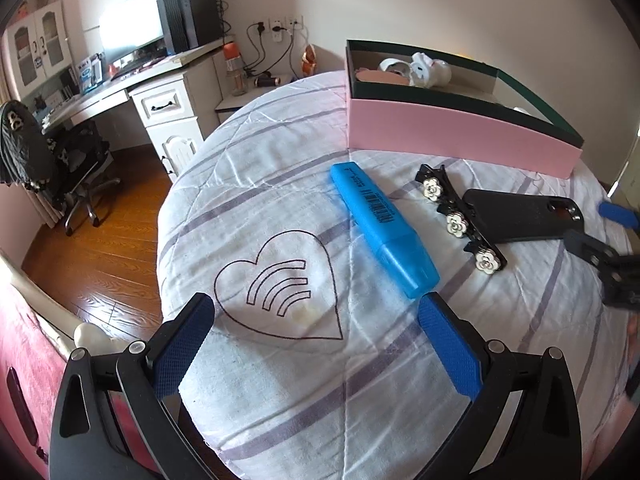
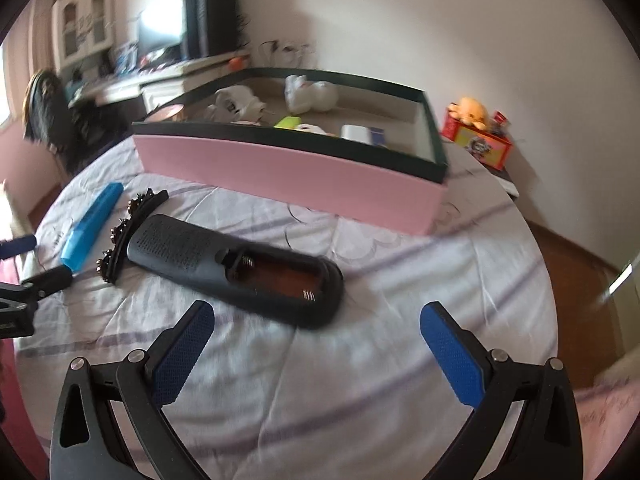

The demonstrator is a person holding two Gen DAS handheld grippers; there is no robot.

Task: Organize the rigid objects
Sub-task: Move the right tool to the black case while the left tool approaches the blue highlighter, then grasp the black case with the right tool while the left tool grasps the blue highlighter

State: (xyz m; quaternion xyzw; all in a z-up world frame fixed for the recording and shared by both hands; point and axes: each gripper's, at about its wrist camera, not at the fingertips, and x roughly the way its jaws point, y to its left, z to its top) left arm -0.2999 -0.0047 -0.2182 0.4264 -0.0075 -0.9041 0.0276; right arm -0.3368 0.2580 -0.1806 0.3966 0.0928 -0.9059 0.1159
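Both the left gripper (image 1: 316, 340) and right gripper (image 2: 316, 348) hang wide and empty; the black remote (image 2: 236, 266), its battery bay bare, could slide on the soft bedsheet (image 2: 320, 400).

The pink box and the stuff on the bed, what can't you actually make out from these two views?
- Pink box, left wrist view: its near wall hides most of the contents; the right end is cut off by the lens edge.
- Box items, right wrist view: motion blur makes them unidentifiable.
- Flower hair clip, right wrist view: blurred, partly behind the black remote.
- Blue highlighter: print too small to read.
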